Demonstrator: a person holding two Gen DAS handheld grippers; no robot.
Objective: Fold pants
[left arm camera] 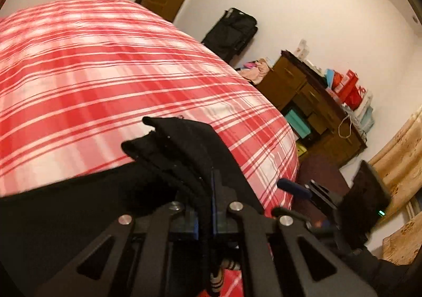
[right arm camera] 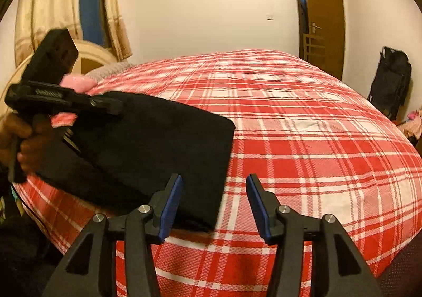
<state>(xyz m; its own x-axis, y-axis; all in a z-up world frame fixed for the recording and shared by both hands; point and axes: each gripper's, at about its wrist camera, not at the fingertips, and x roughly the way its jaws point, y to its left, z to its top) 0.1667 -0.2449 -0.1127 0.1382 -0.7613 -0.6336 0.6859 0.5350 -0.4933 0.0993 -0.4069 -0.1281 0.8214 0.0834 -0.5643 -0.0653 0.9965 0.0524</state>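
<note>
The black pants [right arm camera: 158,149] lie folded into a flat rectangle on the red plaid bed [right arm camera: 303,144], near its front left corner. My left gripper [left arm camera: 208,186] is shut on a bunched edge of the pants [left arm camera: 168,146], with several fabric layers sticking out between its fingers. In the right wrist view the left gripper [right arm camera: 113,109] sits at the far left end of the pants, held by a hand. My right gripper [right arm camera: 215,202] is open and empty, just off the near right corner of the pants. It also shows in the left wrist view [left arm camera: 295,188].
A brown wooden desk [left arm camera: 313,101] with bags and boxes stands beyond the bed's edge. A black suitcase [right arm camera: 393,83] leans on the wall by the brown door [right arm camera: 324,22]. Curtains and a window [right arm camera: 89,6] are at the left, with a pink item [right arm camera: 76,83] near the bed's headboard.
</note>
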